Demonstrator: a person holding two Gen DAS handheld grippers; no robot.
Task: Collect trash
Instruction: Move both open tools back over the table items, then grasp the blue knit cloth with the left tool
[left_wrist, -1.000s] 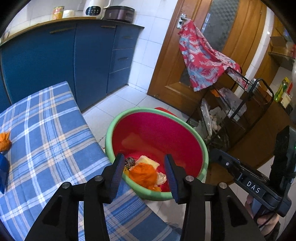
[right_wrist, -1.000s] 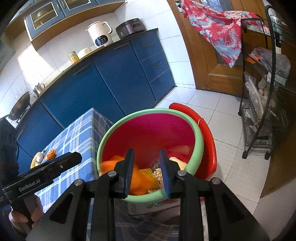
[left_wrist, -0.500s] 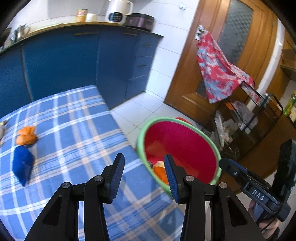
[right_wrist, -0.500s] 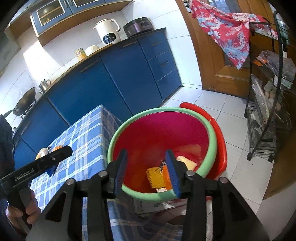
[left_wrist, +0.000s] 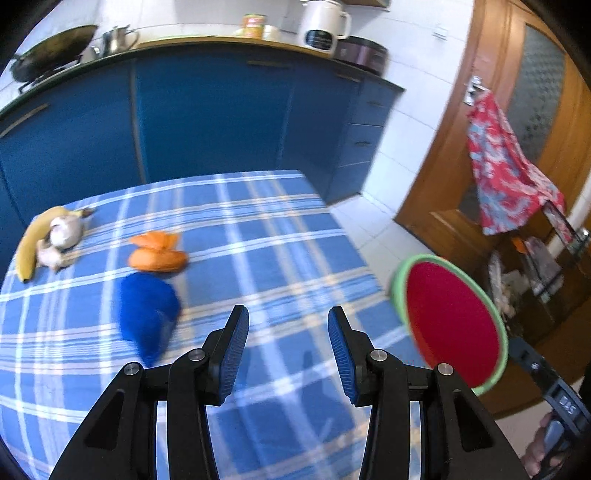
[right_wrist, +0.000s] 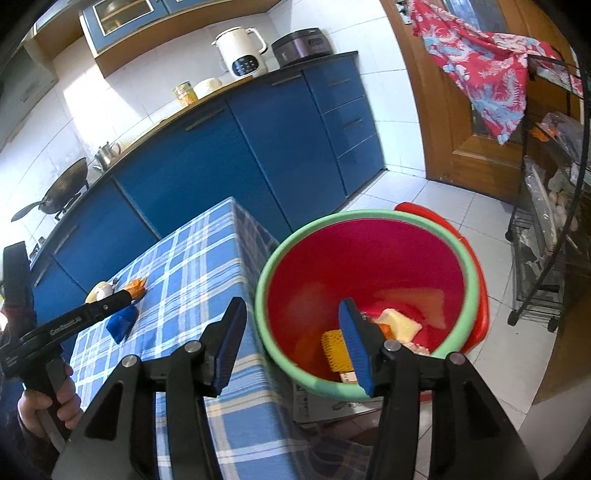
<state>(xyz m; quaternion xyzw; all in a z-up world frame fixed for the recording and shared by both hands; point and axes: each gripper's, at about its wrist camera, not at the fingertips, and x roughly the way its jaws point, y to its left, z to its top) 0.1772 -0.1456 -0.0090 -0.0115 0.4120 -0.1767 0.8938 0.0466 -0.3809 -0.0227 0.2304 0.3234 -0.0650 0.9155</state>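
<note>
Left wrist view: the left gripper (left_wrist: 288, 339) hangs over the checked tablecloth (left_wrist: 266, 236), jaws partly open and empty. Ahead and to the left of the jaws, untouched, lie a blue scrap (left_wrist: 147, 314), orange peel (left_wrist: 157, 253) just beyond it, and, farthest off near the cloth's left edge, a banana peel (left_wrist: 29, 243) with pale crumpled bits (left_wrist: 64, 232) against it. None of these lies between the jaws; the blue scrap is the nearest, just beside the left finger. The red bin (left_wrist: 452, 325) with its green rim stands off the table's right end.

Right wrist view: the right gripper (right_wrist: 291, 339) is held above the bin's near rim (right_wrist: 264, 295), its jaws opening with nothing between the pads. Inside the bin rest a yellow mesh piece (right_wrist: 334, 349), a pale yellow slab (right_wrist: 399, 323) and other litter partly hidden behind the right finger.

Progress, as judged: part of the trash is already in the bin; at least four pieces remain on the table. Both grippers are free, and the left one appears better placed for the next pickup.
</note>
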